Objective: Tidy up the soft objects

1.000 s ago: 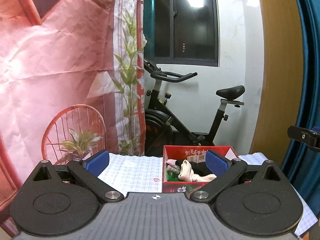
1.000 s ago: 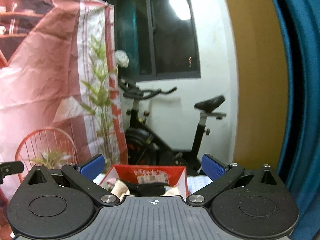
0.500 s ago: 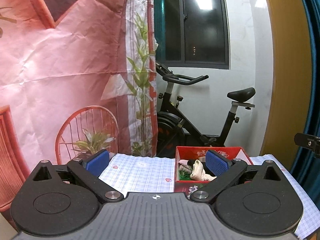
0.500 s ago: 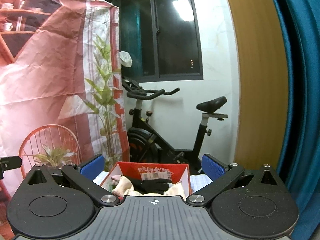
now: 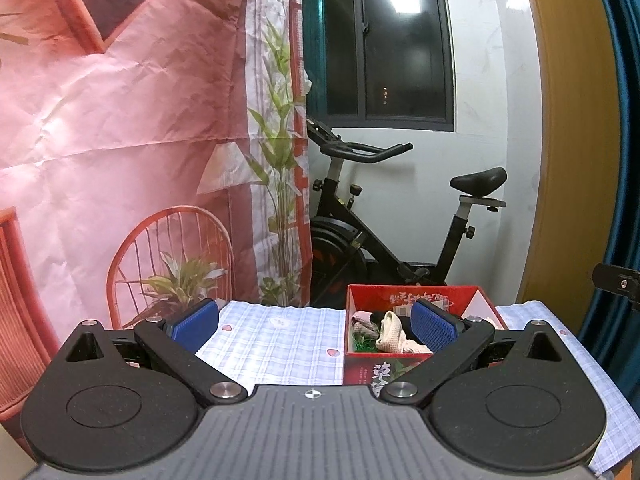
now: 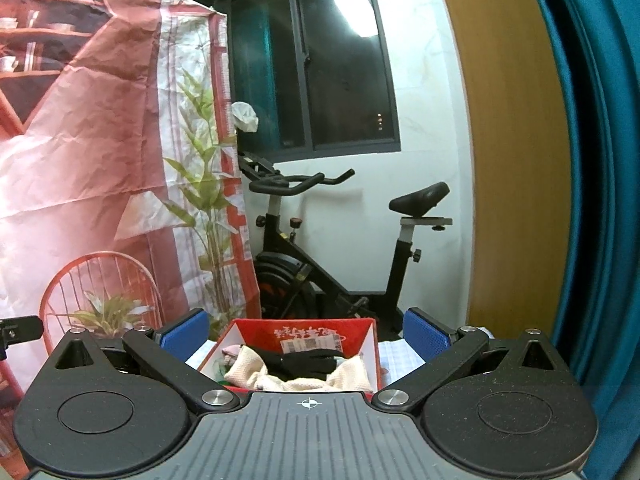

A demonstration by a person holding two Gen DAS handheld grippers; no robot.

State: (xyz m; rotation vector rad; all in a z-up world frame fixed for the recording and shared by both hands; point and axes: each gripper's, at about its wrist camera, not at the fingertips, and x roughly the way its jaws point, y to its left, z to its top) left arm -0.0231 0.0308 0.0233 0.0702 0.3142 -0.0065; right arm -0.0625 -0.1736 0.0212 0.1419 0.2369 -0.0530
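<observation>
A red cardboard box stands on a checked tablecloth and holds soft items: a cream cloth, a black one and something green. In the right wrist view the box shows a black glove lying over cream cloths. My left gripper is open and empty, held above the table to the left of the box. My right gripper is open and empty, held just in front of the box.
A black exercise bike stands behind the table under a dark window. A pink printed backdrop hangs on the left. A wooden panel and a blue curtain are on the right.
Both grippers have drawn back and risen a little; the box sits farther off and lower in both views. Both stay open and empty.
</observation>
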